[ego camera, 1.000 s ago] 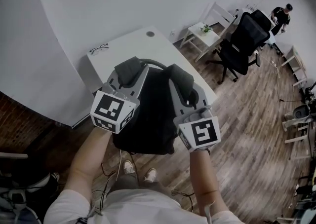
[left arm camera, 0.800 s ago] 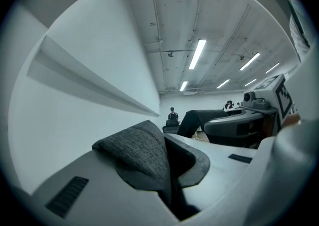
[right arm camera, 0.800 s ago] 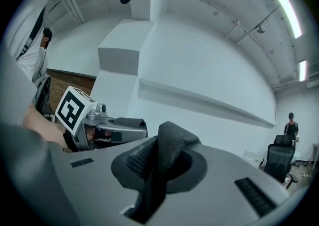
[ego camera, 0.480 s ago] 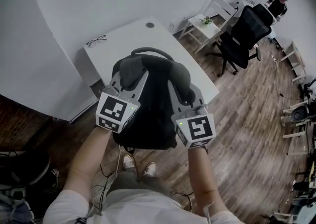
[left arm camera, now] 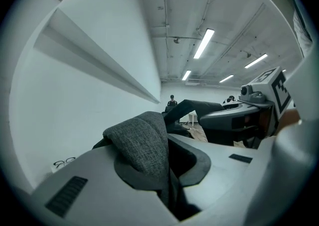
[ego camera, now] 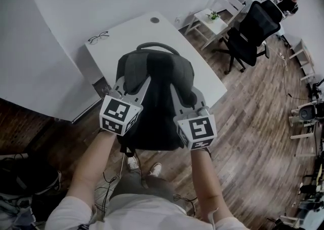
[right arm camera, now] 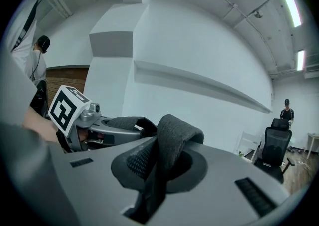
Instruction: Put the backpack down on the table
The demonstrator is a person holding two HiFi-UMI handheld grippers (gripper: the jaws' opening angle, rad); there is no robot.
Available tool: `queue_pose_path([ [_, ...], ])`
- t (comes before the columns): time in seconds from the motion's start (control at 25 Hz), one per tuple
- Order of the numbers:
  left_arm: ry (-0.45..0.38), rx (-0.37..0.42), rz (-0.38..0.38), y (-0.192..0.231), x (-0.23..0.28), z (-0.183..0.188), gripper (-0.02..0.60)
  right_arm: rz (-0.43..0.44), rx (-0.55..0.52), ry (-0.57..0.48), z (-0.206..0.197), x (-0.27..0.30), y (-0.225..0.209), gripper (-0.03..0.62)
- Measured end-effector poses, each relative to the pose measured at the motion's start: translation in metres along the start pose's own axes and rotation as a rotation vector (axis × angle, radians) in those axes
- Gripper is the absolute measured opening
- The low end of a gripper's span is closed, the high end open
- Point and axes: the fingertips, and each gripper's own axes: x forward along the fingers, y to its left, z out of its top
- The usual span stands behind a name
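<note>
A black backpack (ego camera: 154, 110) hangs upright over the near end of the white table (ego camera: 124, 39), its top handle (ego camera: 156, 46) toward the wall. My left gripper (ego camera: 135, 74) is shut on the left shoulder strap (left arm camera: 142, 145), whose grey padded fabric folds up out of the jaws. My right gripper (ego camera: 182, 84) is shut on the right shoulder strap (right arm camera: 167, 150) in the same way. Both grippers sit side by side on the near face of the bag. Whether the bag's bottom touches the table is hidden.
A pair of glasses (ego camera: 97, 37) lies at the table's far left corner, near a round cable hole (ego camera: 154, 20). A black office chair (ego camera: 250, 34) and a small white side table (ego camera: 210, 21) stand on the wood floor to the right. A person (ego camera: 287, 3) is far off.
Both grippers have come down with the backpack, which now covers more of the near part of the table. The grips on the straps are unchanged.
</note>
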Motion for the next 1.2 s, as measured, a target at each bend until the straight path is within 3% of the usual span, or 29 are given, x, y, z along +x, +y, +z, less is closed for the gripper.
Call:
queue_pose_path([
  [0.6,0.096,-0.088,0.02,0.002,0.002,-0.039,0.071,-0.003,-0.002,0.097,-0.034,0.006,0.008,0.057],
  [0.84,0.151,-0.113,0.041,0.005,0.011,-0.054,0.101,0.067,0.023,0.171,-0.051,0.014,0.005,0.057],
  [1.2,0.185,-0.123,0.065,0.02,0.022,-0.083,0.133,0.05,0.004,0.228,-0.076,0.033,-0.001,0.06],
])
